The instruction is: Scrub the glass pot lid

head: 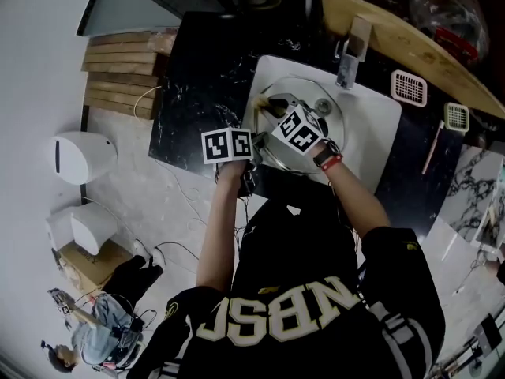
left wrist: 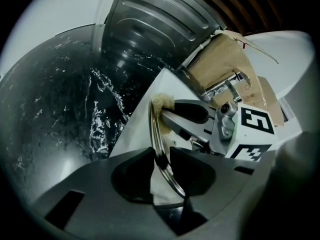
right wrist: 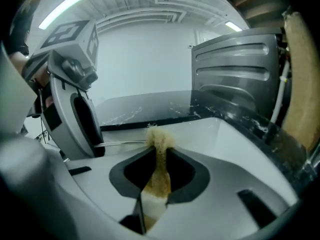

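The glass pot lid [head: 309, 144], with a metal rim and a knob [head: 322, 106], stands tilted in the white sink [head: 379, 121]. My left gripper [head: 254, 147] is shut on the lid's near-left rim; in the left gripper view the rim [left wrist: 154, 126] runs between the pads of the left gripper [left wrist: 161, 159]. My right gripper [head: 274, 106] is shut on a tan scrubber [head: 261, 101]. In the right gripper view the scrubber [right wrist: 159, 176] sticks out of the right gripper [right wrist: 159, 159], and its frayed tip [right wrist: 159, 136] touches the lid's edge [right wrist: 120, 144].
A faucet [head: 351, 50] stands behind the sink. Black marbled counter [head: 197, 77] surrounds the basin. A white soap tray [head: 409, 88] and a brush [head: 455, 117] lie at the right. A wooden tray [head: 394, 30] sits behind, and a ribbed steel panel [left wrist: 150, 24] stands beyond the counter.
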Action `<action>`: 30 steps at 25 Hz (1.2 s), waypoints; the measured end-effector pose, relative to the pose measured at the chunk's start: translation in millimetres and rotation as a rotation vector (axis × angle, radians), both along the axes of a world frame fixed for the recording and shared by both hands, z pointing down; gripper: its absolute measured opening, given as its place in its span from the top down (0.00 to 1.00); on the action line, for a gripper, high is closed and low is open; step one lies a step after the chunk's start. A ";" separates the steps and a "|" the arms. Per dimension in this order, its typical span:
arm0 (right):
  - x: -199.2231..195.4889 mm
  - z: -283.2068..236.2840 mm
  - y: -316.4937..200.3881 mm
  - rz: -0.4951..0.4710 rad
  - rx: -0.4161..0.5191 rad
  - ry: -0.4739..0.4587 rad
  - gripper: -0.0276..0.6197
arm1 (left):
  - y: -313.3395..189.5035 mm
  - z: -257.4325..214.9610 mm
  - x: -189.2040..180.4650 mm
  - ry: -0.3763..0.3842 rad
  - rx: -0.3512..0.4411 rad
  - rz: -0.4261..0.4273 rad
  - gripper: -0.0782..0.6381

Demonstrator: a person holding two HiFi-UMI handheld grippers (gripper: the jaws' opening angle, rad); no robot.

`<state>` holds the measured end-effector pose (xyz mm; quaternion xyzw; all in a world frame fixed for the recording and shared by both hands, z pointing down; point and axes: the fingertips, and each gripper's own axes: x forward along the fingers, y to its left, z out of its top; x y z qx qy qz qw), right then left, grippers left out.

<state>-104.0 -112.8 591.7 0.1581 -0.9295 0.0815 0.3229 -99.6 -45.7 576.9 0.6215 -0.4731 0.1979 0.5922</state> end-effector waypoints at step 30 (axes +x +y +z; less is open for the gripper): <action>63.7 78.2 -79.9 0.169 0.049 0.245 0.86 | -0.3 -2.3 -0.5 0.024 0.002 -0.018 0.72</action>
